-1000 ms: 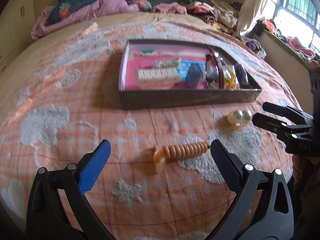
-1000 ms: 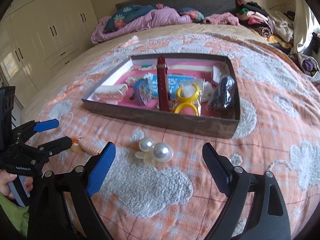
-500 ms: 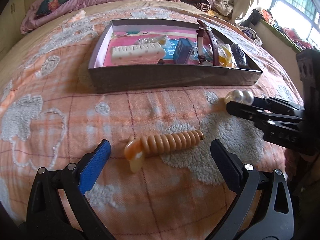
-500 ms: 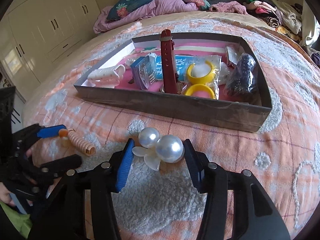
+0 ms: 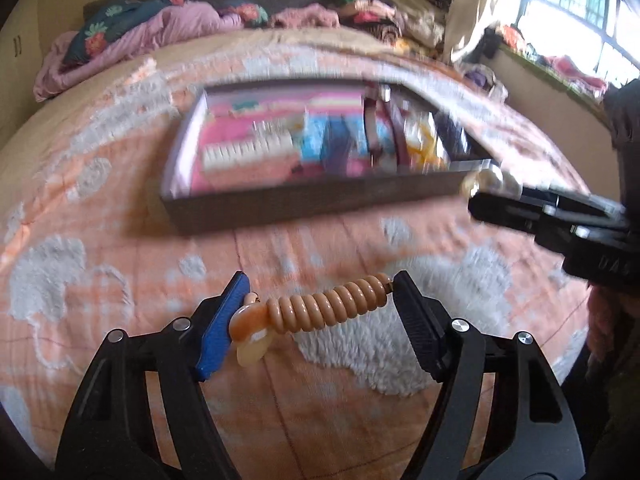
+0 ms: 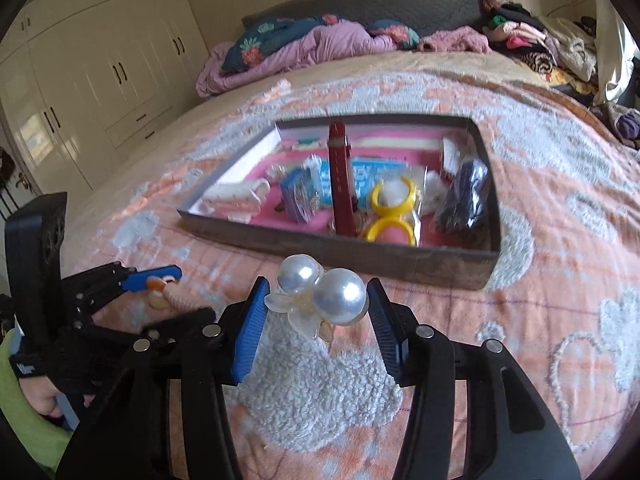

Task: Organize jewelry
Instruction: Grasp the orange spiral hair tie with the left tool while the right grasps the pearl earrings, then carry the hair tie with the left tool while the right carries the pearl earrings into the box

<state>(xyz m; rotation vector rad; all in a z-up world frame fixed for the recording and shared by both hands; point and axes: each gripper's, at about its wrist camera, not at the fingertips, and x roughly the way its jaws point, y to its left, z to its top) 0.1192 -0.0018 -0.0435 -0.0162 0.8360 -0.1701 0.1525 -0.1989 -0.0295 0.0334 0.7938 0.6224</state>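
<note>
My left gripper is shut on an orange ribbed hair clip, gripped end to end and lifted just above the bedspread. My right gripper is shut on a clip with two big pearls and a clear flower, held above the blanket in front of the box. The open grey jewelry box with a pink lining lies further back on the bed and holds a red strap, yellow rings, a white comb clip and small packets. The box looks blurred in the left wrist view.
The bed carries an orange and white fleecy blanket. Crumpled purple bedding and piled clothes lie at the headboard. White wardrobes stand to the left, a window to the right. The right gripper also shows at the right in the left wrist view.
Both grippers have closed: the left on the orange ribbed clip, the right on the pearl clip. Both clips have been lifted off the blanket, and the grippers have pulled back from the box.
</note>
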